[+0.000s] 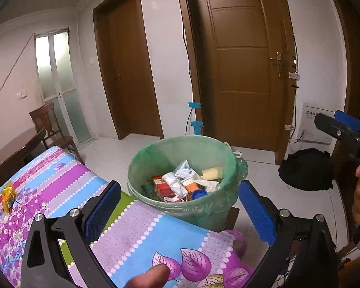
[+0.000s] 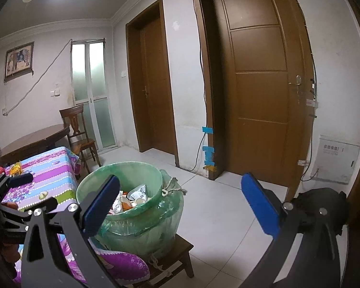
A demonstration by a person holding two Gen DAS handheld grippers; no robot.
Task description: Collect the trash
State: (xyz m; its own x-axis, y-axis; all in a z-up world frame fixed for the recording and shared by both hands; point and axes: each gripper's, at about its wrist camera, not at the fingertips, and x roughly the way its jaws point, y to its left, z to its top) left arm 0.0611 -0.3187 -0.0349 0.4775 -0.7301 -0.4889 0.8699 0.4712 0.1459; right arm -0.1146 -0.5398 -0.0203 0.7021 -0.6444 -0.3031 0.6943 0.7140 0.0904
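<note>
Nearest, the left gripper (image 1: 180, 216) hangs wide open and empty over the surface (image 1: 141, 235); the right gripper (image 2: 180, 211) is likewise spread, holding nothing. Beyond, the bin (image 1: 228, 168) holds trash. Probably between pickups: next, reach the yellow wrapper (image 1: 8, 195) far left.

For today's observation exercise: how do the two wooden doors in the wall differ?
The near door sits almost flush in its frame and shows four panels and a brass handle; the far door is set deeper in its frame, looks narrower, with a smaller handle. Both are brown wood and shut.
</note>
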